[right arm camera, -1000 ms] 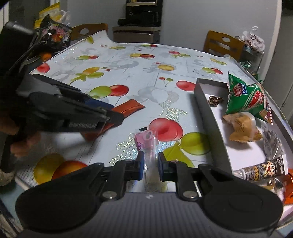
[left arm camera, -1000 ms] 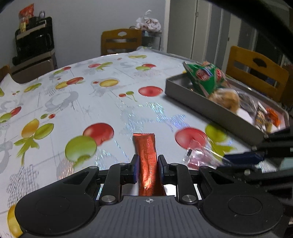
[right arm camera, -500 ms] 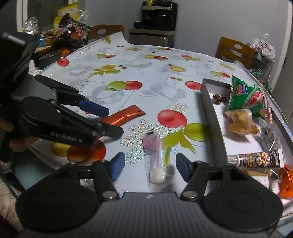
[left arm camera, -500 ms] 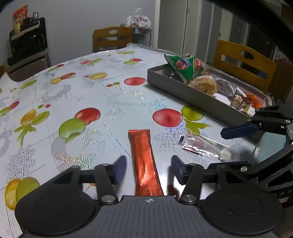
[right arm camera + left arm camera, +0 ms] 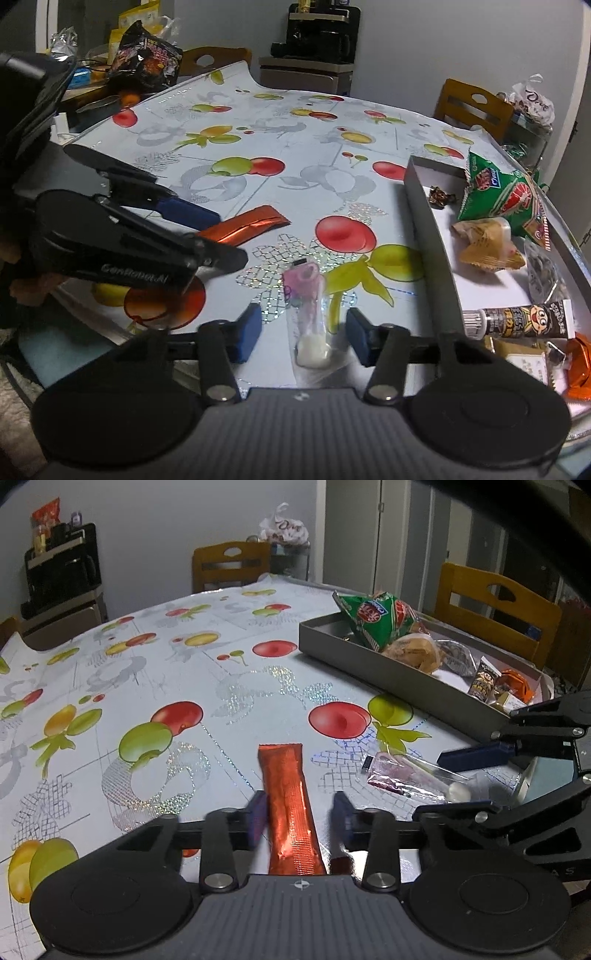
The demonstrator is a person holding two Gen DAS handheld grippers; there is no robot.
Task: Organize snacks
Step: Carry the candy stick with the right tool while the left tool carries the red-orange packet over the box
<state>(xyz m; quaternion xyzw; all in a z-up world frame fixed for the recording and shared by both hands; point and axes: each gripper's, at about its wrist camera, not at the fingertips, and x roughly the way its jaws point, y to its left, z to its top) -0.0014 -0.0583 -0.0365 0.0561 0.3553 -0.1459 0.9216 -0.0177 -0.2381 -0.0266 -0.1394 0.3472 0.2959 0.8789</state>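
The left gripper (image 5: 299,821) pointed down at the tabletop (image 5: 229,672), which wore a glossy cloth printed with apples and cherries. An orange-red foil snack stick (image 5: 290,805) lay flat on that cloth, running lengthwise between the jaws. The jaws were closing; the left blue pad sat just beside the wrapper and the right pad was apart from it, though motion blur made the exact gap hard to judge.

The right gripper (image 5: 301,332) hovered just beside it, over a clear-wrapped pink candy stick (image 5: 308,314) with a white end. That stick lay on the tabletop between the two blue pads, with daylight on both sides. These jaws were closing too, not yet pinching the wrapper.

To the right of both sticks stood a shallow grey tray (image 5: 424,221), near the tabletop edge. It held a green chip bag (image 5: 506,199), a tan wrapped pastry (image 5: 487,243), a small dark foil candy (image 5: 439,195), a cartoon-printed snack tube (image 5: 524,321) and an orange packet (image 5: 580,365).

Two wooden chairs (image 5: 229,568) stood at the far sides of the tabletop, and a dark snack bag (image 5: 147,62) lay on a cluttered surface beyond its left edge.
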